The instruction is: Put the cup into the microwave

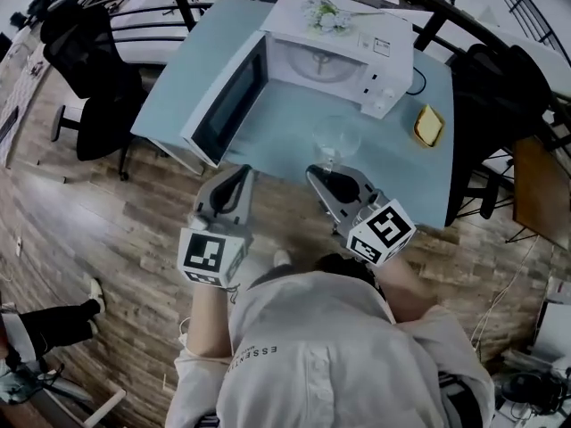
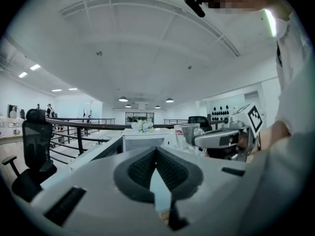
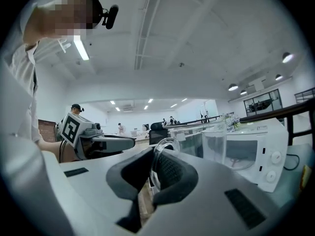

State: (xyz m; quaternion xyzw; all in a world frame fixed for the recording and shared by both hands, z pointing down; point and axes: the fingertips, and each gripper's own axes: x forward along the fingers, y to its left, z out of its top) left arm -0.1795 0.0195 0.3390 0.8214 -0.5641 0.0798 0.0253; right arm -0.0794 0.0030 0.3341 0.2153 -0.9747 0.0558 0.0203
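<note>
Cup [image 1: 335, 138], clamped in the right gripper [image 1: 326, 176], hangs short of the open microwave [image 1: 361, 36]; left gripper [image 1: 241, 172] is closed and empty. Placement inside remains.

You are holding a clear, glossy cup [image 1: 335, 139] in the ribbed dark pads [image 3: 173, 173] of the right tool [image 1: 326, 175]; the microwave [image 1: 343, 56] is shining smooth white, the bench [image 1: 406, 163] looking matt, the floor [image 1: 116, 212] showing grained wood.
</note>
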